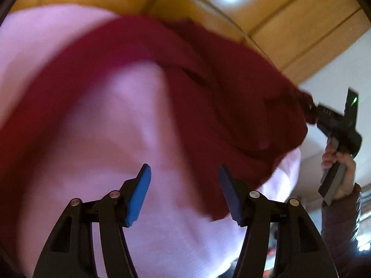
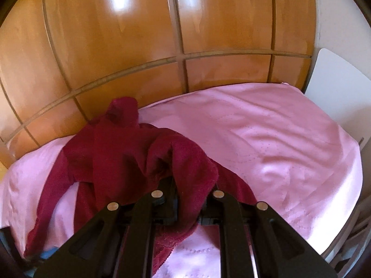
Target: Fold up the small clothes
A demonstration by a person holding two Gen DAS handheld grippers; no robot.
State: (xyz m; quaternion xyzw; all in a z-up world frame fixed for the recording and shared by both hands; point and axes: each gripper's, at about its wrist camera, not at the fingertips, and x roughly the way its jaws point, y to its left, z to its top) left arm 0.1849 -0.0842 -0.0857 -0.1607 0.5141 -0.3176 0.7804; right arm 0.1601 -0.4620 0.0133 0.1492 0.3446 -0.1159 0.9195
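A dark red garment (image 1: 208, 81) lies crumpled on a pink sheet (image 1: 143, 120); the left wrist view is blurred. My left gripper (image 1: 184, 192) is open and empty, its blue pads (image 1: 139, 197) just above the sheet beside the garment's near edge. My right gripper (image 1: 311, 110) is shut on the garment's right corner and lifts it. In the right wrist view the garment (image 2: 129, 148) drapes over my right gripper (image 2: 186, 197), whose fingertips are hidden under the cloth.
Wooden panelled wardrobe doors (image 2: 139, 46) stand right behind the pink-covered surface (image 2: 278, 134). A white chair or panel (image 2: 336, 88) stands at the right edge. A person's hand (image 1: 340, 169) holds the right gripper's handle.
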